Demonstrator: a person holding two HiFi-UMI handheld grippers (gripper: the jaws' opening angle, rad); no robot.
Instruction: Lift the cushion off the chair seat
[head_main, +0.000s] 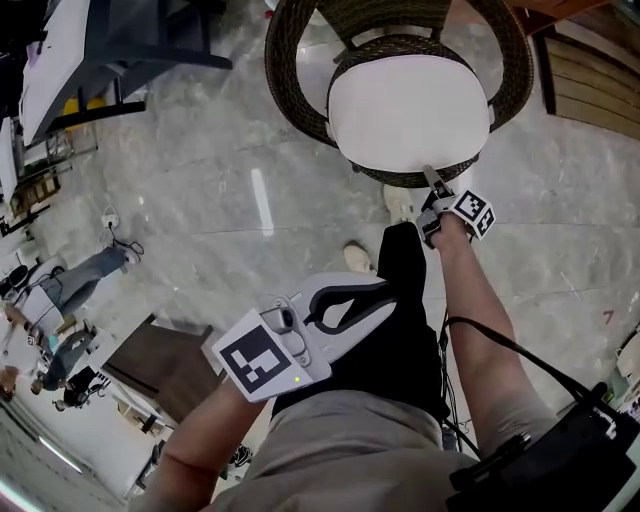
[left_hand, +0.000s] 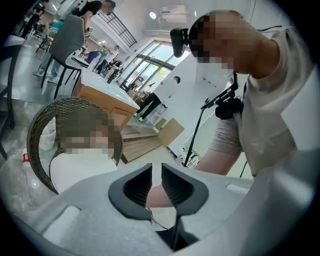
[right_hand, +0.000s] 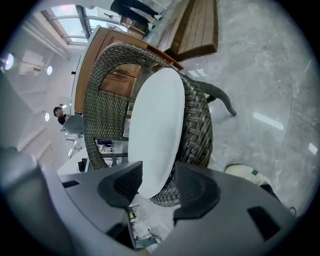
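A round white cushion (head_main: 408, 105) lies on the seat of a dark wicker chair (head_main: 290, 70) at the top of the head view. My right gripper (head_main: 430, 178) is at the chair's front rim, open; in the right gripper view (right_hand: 159, 182) the cushion's (right_hand: 155, 125) near edge shows in the gap between the jaws, and the pads do not press on it. My left gripper (head_main: 385, 290) hangs lower, over my dark trousers, away from the chair. Its jaws (left_hand: 156, 172) stand a narrow gap apart with nothing in them. The cushion (left_hand: 75, 170) and chair back (left_hand: 40, 130) show at that view's left.
My shoes (head_main: 400, 203) stand on the marble floor just before the chair. Wooden planks (head_main: 590, 80) lie to the right of it. A dark low table (head_main: 165, 365) is at lower left, a desk (head_main: 60, 50) at upper left, and people stand at the far left.
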